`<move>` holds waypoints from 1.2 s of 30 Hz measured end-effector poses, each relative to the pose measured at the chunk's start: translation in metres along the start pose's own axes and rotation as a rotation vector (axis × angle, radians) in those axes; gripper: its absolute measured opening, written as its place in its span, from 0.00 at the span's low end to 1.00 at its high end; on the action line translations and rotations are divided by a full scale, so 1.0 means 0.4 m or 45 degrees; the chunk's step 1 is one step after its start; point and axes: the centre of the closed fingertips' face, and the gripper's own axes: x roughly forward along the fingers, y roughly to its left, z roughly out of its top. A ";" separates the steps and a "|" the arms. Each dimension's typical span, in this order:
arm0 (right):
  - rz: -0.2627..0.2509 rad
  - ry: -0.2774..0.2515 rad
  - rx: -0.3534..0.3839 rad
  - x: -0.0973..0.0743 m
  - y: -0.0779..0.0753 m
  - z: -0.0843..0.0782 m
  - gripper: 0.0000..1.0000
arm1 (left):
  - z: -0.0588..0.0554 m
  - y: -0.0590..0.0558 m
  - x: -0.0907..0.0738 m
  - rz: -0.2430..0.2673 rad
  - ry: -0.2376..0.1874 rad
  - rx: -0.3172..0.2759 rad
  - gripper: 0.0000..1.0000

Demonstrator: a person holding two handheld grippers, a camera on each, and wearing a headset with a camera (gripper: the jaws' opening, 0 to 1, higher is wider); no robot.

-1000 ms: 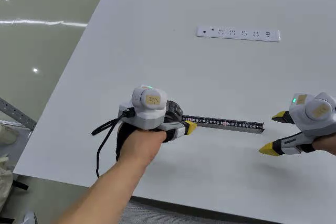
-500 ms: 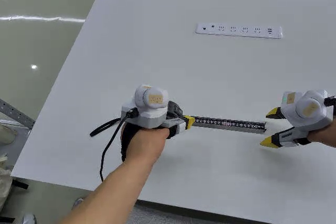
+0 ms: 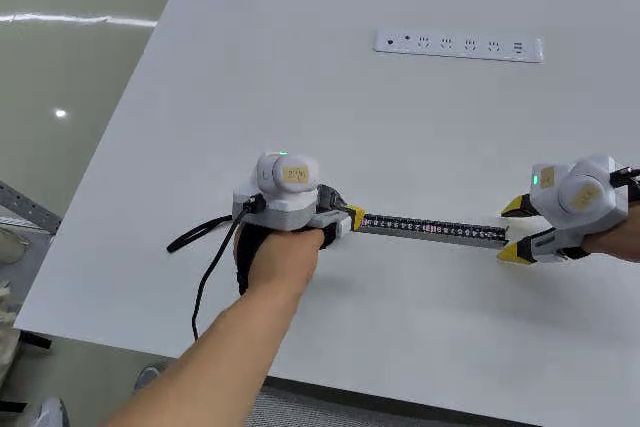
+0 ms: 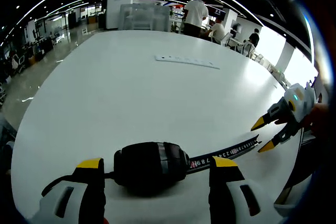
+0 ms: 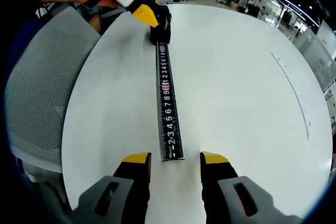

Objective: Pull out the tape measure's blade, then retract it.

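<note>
The right gripper view reads the numerals on the blade (image 5: 169, 98), which runs across the white table (image 3: 300, 67) to the black tape measure case (image 4: 151, 163), with a grey mesh chair back (image 5: 37, 87) at the left; the left gripper view has people (image 4: 197, 14) far behind the table, and the head view has the power strip (image 3: 458, 45). The left gripper (image 4: 157, 162) straddles the case with jaws spread, table showing on each side, not clamped. The right gripper (image 5: 175, 157) is released, jaws apart just either side of the blade's end, not touching it.
</note>
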 end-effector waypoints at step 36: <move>0.081 0.027 -0.109 0.011 0.008 -0.005 0.15 | -0.010 0.018 0.018 0.037 -0.010 -0.037 0.64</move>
